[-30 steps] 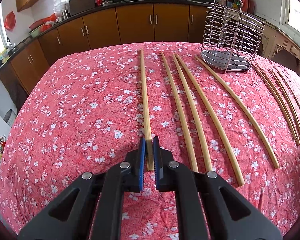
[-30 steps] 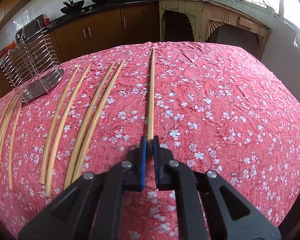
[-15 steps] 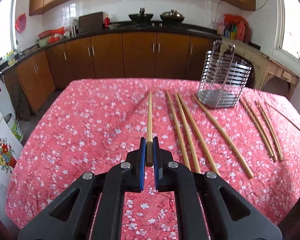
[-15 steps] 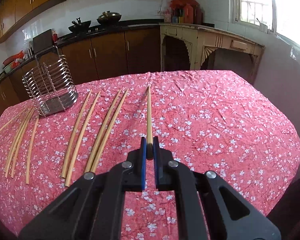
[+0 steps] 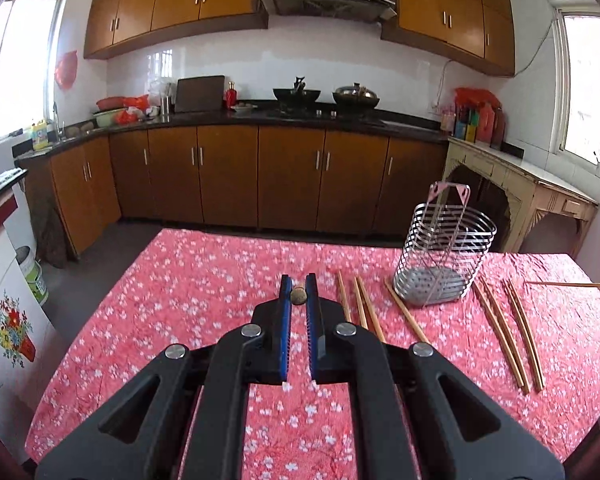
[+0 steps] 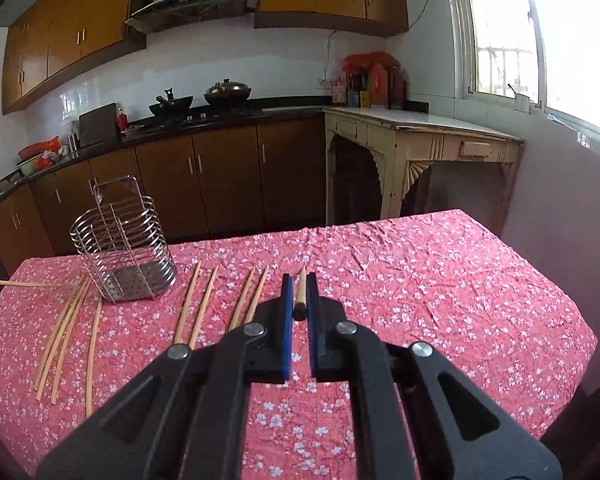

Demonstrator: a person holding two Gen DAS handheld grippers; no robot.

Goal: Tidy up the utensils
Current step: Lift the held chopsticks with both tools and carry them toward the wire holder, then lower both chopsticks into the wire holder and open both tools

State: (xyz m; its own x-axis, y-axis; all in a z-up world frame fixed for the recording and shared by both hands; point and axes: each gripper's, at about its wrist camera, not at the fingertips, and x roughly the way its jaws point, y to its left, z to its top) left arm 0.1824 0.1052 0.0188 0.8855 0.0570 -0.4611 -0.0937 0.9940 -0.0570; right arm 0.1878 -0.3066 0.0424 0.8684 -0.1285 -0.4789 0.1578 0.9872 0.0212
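Both chopsticks, left tool's (image 5: 299, 295) and right tool's (image 6: 299, 294), now off the tablecloth (image 5: 204, 280), airborne, end-on.

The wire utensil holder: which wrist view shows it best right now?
The right wrist view: the wire utensil holder stands whole and fairly large, its perforated base and back plate clear. The left wrist view also shows it whole, but a little smaller and further to the side.

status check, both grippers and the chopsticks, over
Left gripper shut on a chopstick. Right gripper shut on a chopstick. Wire holder empty, nothing blocking it.
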